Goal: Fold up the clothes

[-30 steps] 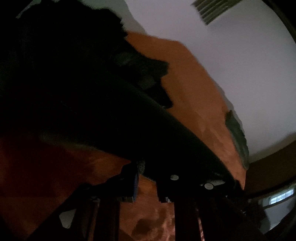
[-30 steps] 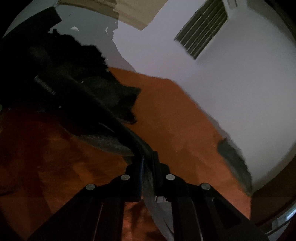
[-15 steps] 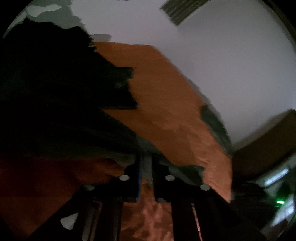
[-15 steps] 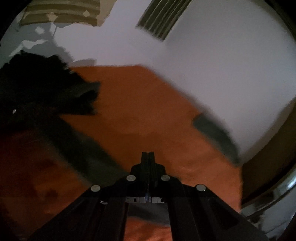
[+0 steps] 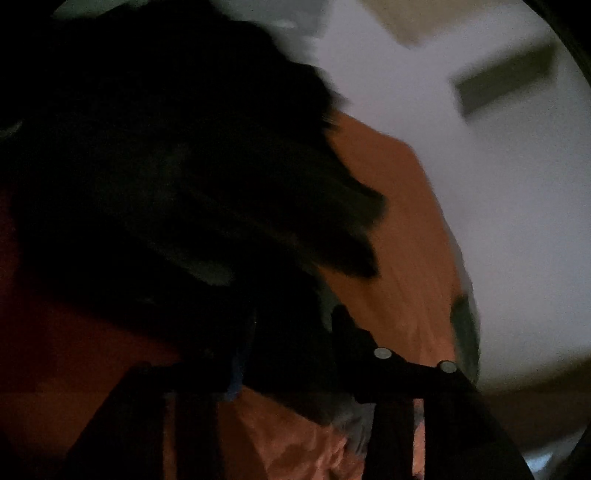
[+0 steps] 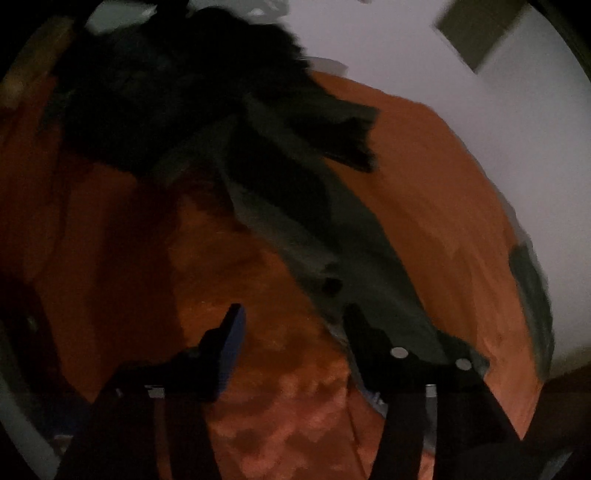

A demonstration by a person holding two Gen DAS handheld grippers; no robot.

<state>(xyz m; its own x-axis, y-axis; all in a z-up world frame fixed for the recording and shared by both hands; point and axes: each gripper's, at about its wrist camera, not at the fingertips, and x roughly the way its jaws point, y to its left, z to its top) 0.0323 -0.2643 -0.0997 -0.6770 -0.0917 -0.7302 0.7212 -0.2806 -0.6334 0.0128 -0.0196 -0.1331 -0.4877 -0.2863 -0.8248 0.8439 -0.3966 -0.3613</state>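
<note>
The right tongs [image 6: 291, 332] stand wide apart above an orange bedsheet [image 6: 424, 177], with nothing between the two fingers. The blue-padded finger [image 6: 231, 341] hangs free over the sheet, while the other finger [image 6: 364, 332] sits at the edge of a grey-green garment [image 6: 332, 236]; whether it touches the cloth cannot be told in the dim, blurred frame. That garment runs in a long strip from the right finger up toward a dark heap of clothes [image 6: 177, 96] piled at the far left of the bed.

The left tongs [image 5: 291, 339] are also parted, and dark fabric [image 5: 166, 192] fills the gap between them and drapes over the near finger, hiding most of it. A sliver of blue pad [image 5: 236, 373] shows under the cloth. Whether the left tongs pinch the fabric or it only lies across them cannot be told. The dark mass blocks most of the left wrist view, covering the left half of the bed.

Beyond the bedsheet rises a pale wall [image 6: 480, 99] bearing a dark vent grille [image 6: 480, 29]. A small grey-green patch of cloth [image 6: 532, 295] lies at the right edge of the bed, well apart from the heap.
</note>
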